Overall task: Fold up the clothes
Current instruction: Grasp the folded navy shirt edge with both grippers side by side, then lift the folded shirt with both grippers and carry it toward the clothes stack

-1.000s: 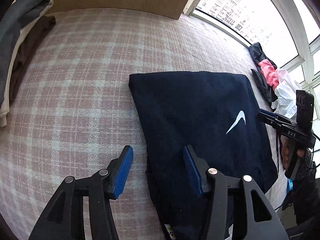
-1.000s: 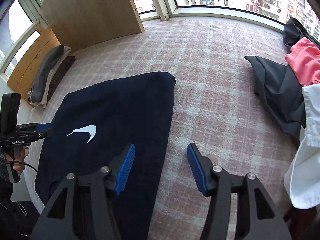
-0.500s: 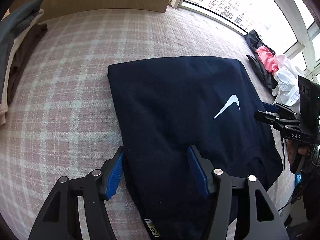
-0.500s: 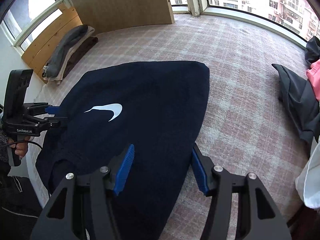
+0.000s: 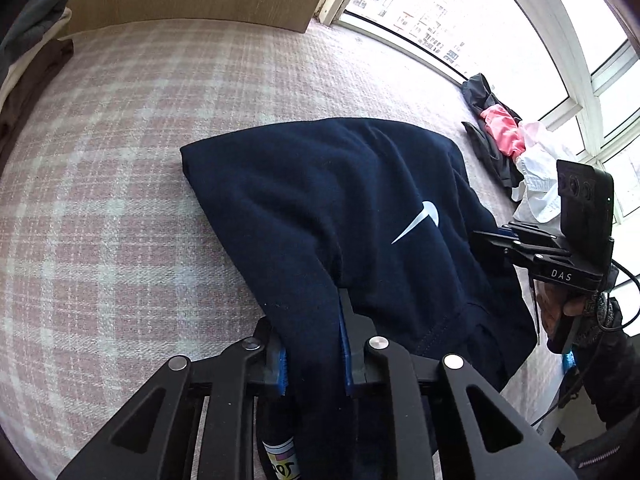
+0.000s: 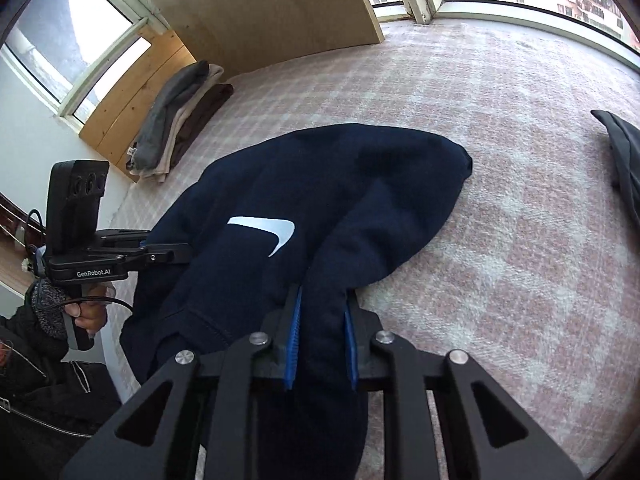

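Observation:
A navy sweatshirt with a white swoosh logo lies on the pink plaid bed cover. My left gripper is closing, and its blue pads press a bunched fold of the sweatshirt's near left edge. In the right wrist view the same sweatshirt shows, and my right gripper is closing on a bunched fold of the near right edge. Each gripper appears in the other's view: the right gripper and the left gripper, both at the garment's sides.
A stack of folded clothes sits at the far left by a wooden board. A heap of unfolded clothes, pink, white and dark, lies by the window on the right. A dark grey garment lies at the right edge.
Both grippers have gone from wide open around the sweatshirt's near edge to closed on it. The cloth has gathered into raised ridges running back from each gripper.

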`<state>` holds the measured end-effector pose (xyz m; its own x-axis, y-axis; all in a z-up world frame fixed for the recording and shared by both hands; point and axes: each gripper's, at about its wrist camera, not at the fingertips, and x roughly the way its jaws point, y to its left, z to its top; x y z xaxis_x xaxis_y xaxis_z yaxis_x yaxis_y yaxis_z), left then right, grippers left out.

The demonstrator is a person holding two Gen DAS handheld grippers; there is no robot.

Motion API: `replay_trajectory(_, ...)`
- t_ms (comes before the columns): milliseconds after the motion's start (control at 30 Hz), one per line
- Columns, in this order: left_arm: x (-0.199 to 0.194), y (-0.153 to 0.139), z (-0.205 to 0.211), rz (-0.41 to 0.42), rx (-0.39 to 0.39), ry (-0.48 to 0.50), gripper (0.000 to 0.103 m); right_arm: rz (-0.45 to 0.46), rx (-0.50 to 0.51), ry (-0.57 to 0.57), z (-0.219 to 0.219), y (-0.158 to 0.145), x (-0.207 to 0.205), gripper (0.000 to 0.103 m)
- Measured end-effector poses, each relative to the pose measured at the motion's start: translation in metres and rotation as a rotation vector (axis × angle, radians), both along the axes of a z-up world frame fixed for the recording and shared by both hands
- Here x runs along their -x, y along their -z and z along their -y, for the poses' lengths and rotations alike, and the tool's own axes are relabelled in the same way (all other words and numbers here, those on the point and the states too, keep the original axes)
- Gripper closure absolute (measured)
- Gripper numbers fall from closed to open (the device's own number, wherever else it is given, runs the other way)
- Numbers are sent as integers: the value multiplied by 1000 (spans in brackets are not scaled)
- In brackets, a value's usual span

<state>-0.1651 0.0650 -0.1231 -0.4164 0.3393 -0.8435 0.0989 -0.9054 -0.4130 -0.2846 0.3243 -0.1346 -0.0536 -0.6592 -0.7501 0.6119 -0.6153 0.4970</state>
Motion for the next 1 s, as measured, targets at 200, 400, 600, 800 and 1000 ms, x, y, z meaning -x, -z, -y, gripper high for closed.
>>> replay_trajectory(200,3,-8,-14,-60,-151,54,86,79,122,-27,37,-1,-15,85)
replay_trajectory(400,2,-18,-18,-85,-197,36,86,65,169,-13,48,-25,-31,85)
replay_trajectory(600,-33,-82,-14,-211,-83,42,86,-23,234,-56,70,-85,-59,85)
replay_trajectory(800,-76,-142,35,-320,4,5,86,-115,297,-124,131,-137,-93,85)
replay_trajectory(1000,-114,-176,103,-378,117,4,86,-177,323,-147,217,-164,-125,85)
